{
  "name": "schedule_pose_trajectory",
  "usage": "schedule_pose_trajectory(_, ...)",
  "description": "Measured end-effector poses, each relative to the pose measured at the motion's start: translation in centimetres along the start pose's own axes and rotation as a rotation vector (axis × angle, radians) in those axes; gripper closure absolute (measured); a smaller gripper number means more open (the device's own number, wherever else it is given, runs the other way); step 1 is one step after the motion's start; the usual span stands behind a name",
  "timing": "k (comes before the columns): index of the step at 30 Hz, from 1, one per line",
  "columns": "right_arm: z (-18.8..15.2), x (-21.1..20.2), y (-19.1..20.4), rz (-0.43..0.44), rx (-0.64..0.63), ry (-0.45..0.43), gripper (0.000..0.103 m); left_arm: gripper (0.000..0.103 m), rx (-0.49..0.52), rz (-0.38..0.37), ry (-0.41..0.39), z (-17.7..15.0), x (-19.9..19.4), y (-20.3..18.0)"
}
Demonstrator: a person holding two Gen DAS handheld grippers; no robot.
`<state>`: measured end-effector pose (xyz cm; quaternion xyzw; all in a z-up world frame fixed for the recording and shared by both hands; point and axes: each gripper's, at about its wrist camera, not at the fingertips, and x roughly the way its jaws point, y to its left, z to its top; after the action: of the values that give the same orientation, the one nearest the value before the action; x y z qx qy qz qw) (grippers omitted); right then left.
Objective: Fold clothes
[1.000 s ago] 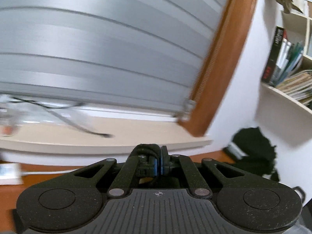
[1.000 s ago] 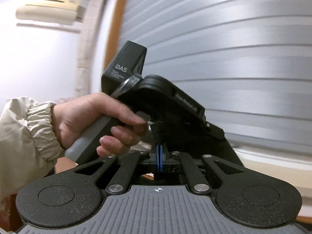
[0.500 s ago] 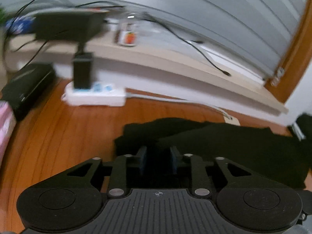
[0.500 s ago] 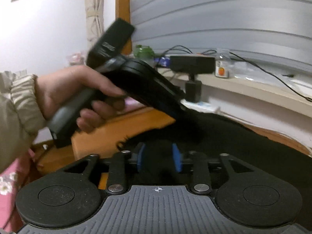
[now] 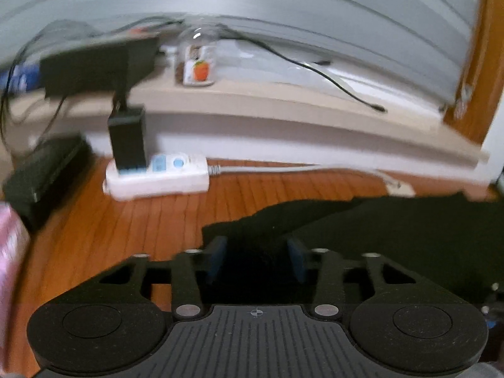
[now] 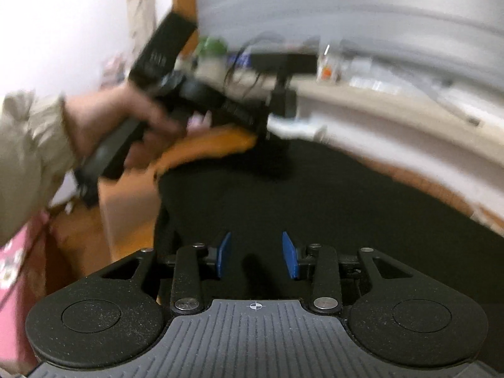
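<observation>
Pink item (image 5: 9, 245): seen at the far left edge of the left wrist view, blurred.
Black box (image 5: 41, 173): laid on the wooden floor (image 5: 126, 226), left of the power strip.
Power strip (image 5: 157, 179): white, set on the floor below the sill (image 5: 283, 104); a black adapter (image 5: 127, 138) is plugged into its left end.
Jar (image 5: 198, 63): stood on the sill, with an orange label; a black cable (image 5: 330, 78) is trailed to its right.
Blinds (image 5: 315, 9): grey, hung above the sill.
Black garment (image 5: 393, 236): spread on the floor, from the middle to the right edge of both views.
Left gripper (image 5: 256, 252): pointed down at the garment's left edge; its blue pads (image 5: 217, 261) are held moderately apart, dark cloth is seen between them, and no pinch is shown.
Hand (image 6: 104, 126): seen at the left of the right wrist view, wrapped round the left gripper's handle, with a beige sleeve (image 6: 28, 145) behind it.
Right gripper (image 6: 256, 252): held over the garment; its jaws have just been opening and are set moderately apart, with the cloth below them and nothing clamped.
</observation>
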<state>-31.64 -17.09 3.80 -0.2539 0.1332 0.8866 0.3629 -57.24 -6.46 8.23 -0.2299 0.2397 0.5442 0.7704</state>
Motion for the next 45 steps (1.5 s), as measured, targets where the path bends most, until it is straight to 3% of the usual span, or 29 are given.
schedule_pose_trajectory(2,-0.7,0.9,0.1,0.014,-0.024,0.050,0.070,0.103,0.028,0.039,-0.025,0.3,-0.3,-0.5)
schedule_pose_trajectory(3,-1.1,0.7,0.6,0.026,-0.037,0.054,0.083,0.103,0.040,0.067,-0.052,0.5,-0.8,-0.7)
schedule_pose_trajectory(4,-1.5,0.6,1.0,0.038,-0.050,0.059,0.087,0.103,0.047,0.076,-0.074,0.9,-1.3,-0.8)
schedule_pose_trajectory(6,-1.8,0.4,1.6,0.060,-0.054,0.050,0.087,0.103,0.051,0.110,-0.100,1.6,-2.3,-0.9)
schedule_pose_trajectory(9,-1.8,0.5,1.7,0.064,-0.053,0.045,0.086,0.098,0.042,0.131,-0.078,2.1,-2.6,-0.6)
schedule_pose_trajectory(11,-1.8,0.3,1.4,0.075,-0.037,0.028,0.086,0.088,0.033,0.110,-0.069,1.9,-2.5,-0.6)
schedule_pose_trajectory(15,-1.3,-0.1,1.0,-0.021,-0.052,-0.009,0.082,0.064,0.038,0.039,-0.046,0.8,-1.8,-0.8)
schedule_pose_trajectory(17,-1.4,-0.3,0.7,-0.036,-0.047,-0.010,0.080,0.058,0.097,0.018,-0.030,0.1,-1.0,-1.6)
schedule_pose_trajectory(19,-1.6,-0.6,0.2,-0.033,-0.027,-0.014,0.073,0.057,0.159,0.041,-0.010,-0.4,0.0,-2.6)
schedule_pose_trajectory(23,-2.3,-0.4,-0.6,-0.052,-0.012,-0.011,0.072,0.061,0.201,0.049,0.010,-0.9,0.9,-3.1)
schedule_pose_trajectory(24,-2.5,-0.3,-0.8,-0.055,-0.008,-0.010,0.072,0.068,0.202,0.045,0.009,-1.0,0.8,-3.1)
schedule_pose_trajectory(25,-2.6,-0.3,-0.9,-0.051,-0.002,-0.012,0.072,0.086,0.201,0.044,0.004,-1.1,0.5,-3.2)
schedule_pose_trajectory(28,-2.7,-0.4,-1.1,-0.047,0.000,-0.019,0.072,0.095,0.208,0.036,-0.045,-1.7,-1.0,-3.7)
schedule_pose_trajectory(34,-2.8,-0.5,-1.1,-0.042,0.002,-0.028,0.072,0.094,0.309,-0.050,-0.083,-4.1,-3.8,-7.4)
schedule_pose_trajectory(36,-2.9,-0.5,-1.2,-0.039,0.006,-0.030,0.072,0.090,0.328,-0.056,-0.058,-5.2,-4.0,-8.1)
schedule_pose_trajectory(38,-2.9,-0.5,-1.2,-0.038,0.005,-0.031,0.072,0.078,0.328,-0.057,-0.048,-5.9,-4.3,-8.2)
schedule_pose_trajectory(41,-3.0,-0.5,-1.1,-0.039,0.000,-0.033,0.071,0.068,0.281,-0.052,-0.071,-5.7,-5.3,-7.0)
schedule_pose_trajectory(45,-3.0,-0.6,-1.1,-0.036,0.003,-0.034,0.071,0.065,0.204,-0.058,-0.098,-4.8,-6.7,-5.2)
